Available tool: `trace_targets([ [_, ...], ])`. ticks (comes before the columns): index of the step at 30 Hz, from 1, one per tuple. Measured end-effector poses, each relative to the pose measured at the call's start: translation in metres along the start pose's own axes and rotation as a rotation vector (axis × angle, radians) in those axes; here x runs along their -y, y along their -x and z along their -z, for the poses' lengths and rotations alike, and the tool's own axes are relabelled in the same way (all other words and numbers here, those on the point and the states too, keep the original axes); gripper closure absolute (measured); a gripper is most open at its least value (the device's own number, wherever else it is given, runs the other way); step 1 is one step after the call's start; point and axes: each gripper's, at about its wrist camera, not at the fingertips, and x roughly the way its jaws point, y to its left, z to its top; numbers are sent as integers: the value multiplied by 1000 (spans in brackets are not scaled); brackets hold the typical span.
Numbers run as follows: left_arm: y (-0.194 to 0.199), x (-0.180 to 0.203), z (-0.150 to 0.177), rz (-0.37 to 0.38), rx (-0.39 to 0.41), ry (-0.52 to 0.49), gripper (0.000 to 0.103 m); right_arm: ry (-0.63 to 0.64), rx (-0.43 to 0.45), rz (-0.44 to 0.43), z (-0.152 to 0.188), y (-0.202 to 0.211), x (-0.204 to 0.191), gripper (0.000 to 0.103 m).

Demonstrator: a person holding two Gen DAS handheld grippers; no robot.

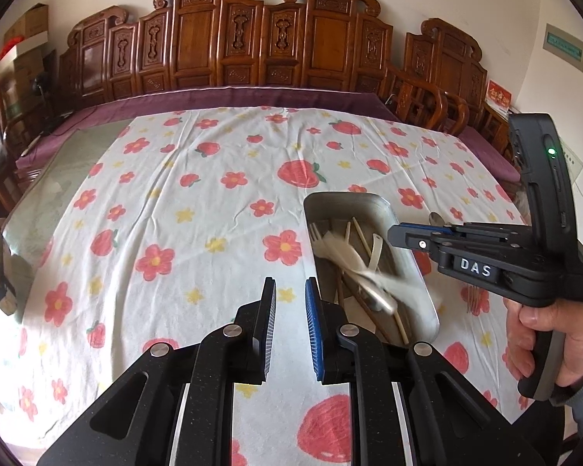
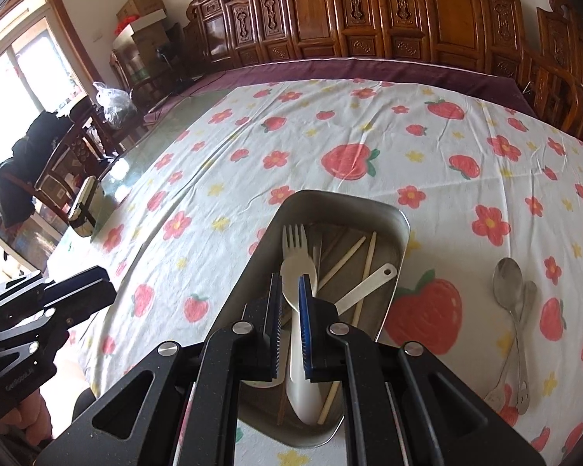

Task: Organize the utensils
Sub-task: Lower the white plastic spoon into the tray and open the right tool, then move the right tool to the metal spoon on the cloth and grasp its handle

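Note:
A metal tray [image 2: 402, 229] sits on the flowered tablecloth and holds a white plastic fork [image 2: 294, 250], a white spoon [image 2: 365, 285], chopsticks [image 2: 344, 258] and other utensils. My right gripper [image 2: 289, 291] hovers over the tray with its jaws a little apart around the white fork's handle; I cannot tell whether it grips it. In the left wrist view the tray [image 1: 388, 209] lies right of my left gripper [image 1: 290, 291], which is open and empty above the cloth. The right gripper [image 1: 398, 233] reaches over the tray from the right. Two metal spoons [image 2: 509, 283] lie on the cloth right of the tray.
The tablecloth [image 1: 175, 213] covers most of a glass-topped table [image 1: 58, 178]. Carved wooden chairs [image 1: 252, 39] line the far edge. A small rectangular box [image 2: 82, 202] lies near the left table edge. A chair with dark clothing [image 2: 27, 163] stands at the left.

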Motion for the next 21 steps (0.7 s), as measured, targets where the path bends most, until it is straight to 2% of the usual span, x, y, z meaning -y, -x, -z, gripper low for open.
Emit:
trace_targets([
  [8, 2, 4, -1, 5, 2, -1, 88, 15, 10, 12, 1, 9, 6, 93],
  [11, 4, 12, -2, 12, 10, -10, 80, 22, 30, 23, 6, 25, 13, 93],
  [15, 3, 23, -4, 27, 12, -23, 77, 22, 48, 48, 19, 50, 30, 93],
  [17, 3, 28, -4, 35, 15, -29, 70, 14, 54, 62, 27, 61, 41, 93],
  [19, 2, 34, -5, 45, 21, -34, 54, 0, 58, 76, 37, 72, 52, 93],
  [21, 0, 39, -5, 54, 27, -33, 42, -15, 60, 94, 47, 82, 64, 93],
])
